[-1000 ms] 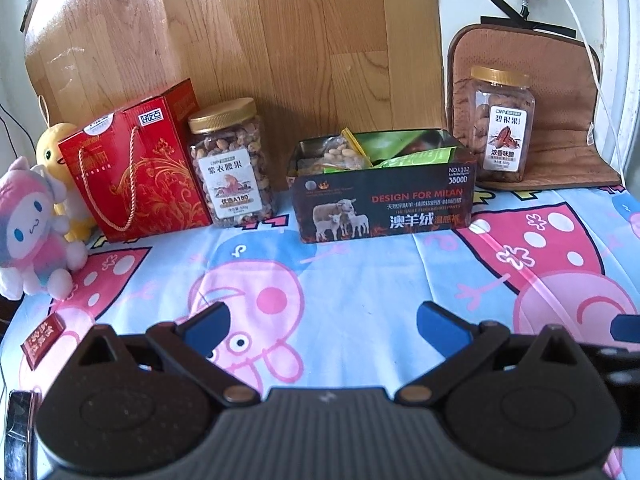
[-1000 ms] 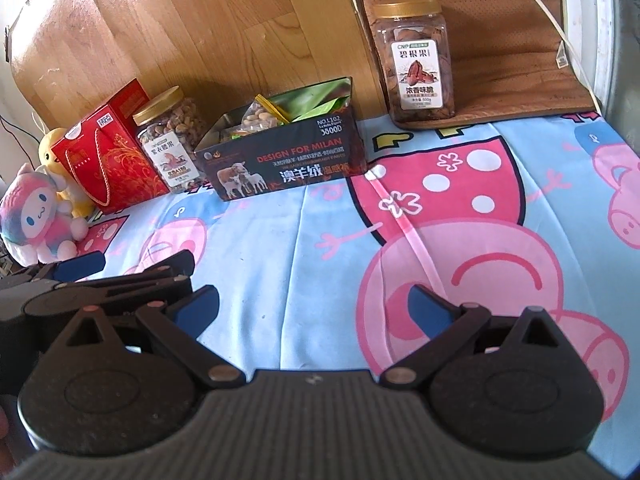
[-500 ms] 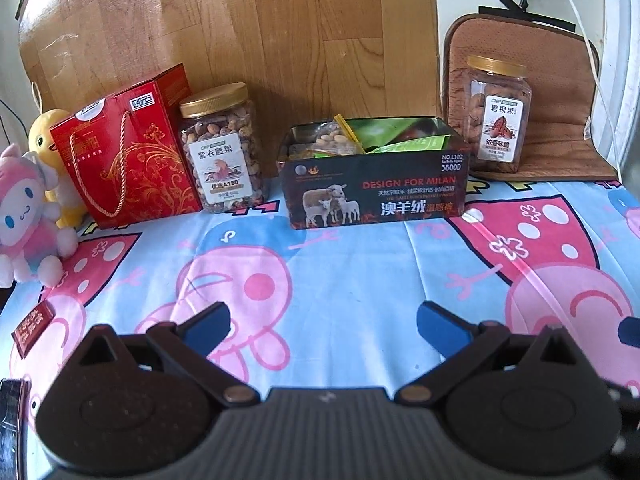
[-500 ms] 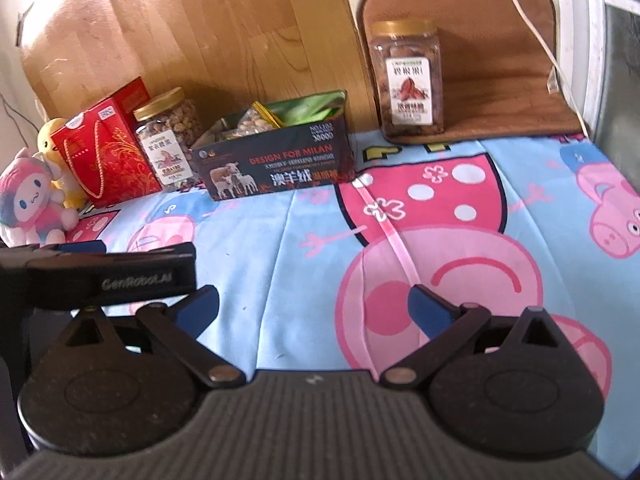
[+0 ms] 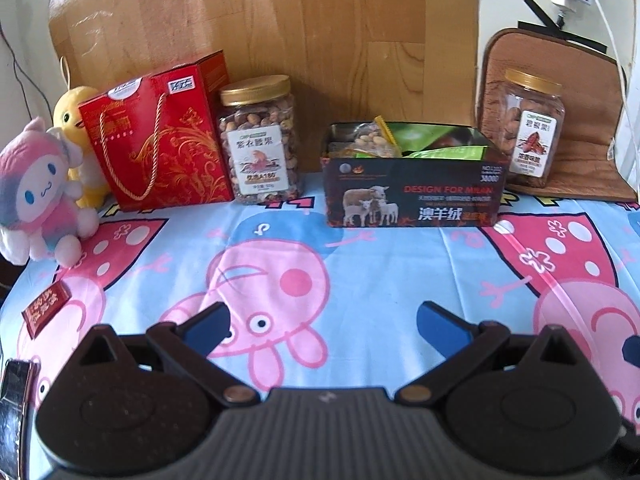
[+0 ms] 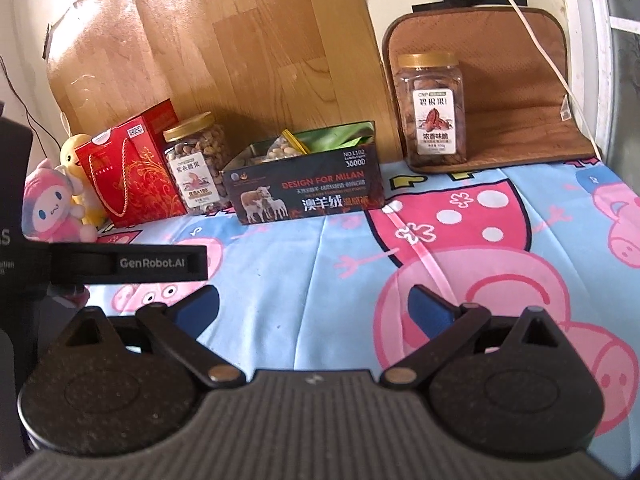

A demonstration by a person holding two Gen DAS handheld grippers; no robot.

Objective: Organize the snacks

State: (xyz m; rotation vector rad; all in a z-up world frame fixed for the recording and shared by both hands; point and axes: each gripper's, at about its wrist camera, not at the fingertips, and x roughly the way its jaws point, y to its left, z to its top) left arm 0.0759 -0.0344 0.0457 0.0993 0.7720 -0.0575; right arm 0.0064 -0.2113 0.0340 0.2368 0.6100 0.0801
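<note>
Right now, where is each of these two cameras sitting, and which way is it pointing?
Left wrist: on the left tongs, low over the cloth, facing the box head-on; its own open fingers show.
Right wrist: on the right tongs, facing the same row from further right; its open fingers and the left tongs' body show.
Shared: box, both jars, red bag, plush toys.

At far left a pink plush toy [image 5: 38, 196] just before a yellow one [image 5: 74, 114] — behind, a wooden board [image 5: 256, 20] — at right a brown mat [image 5: 576, 128].
</note>
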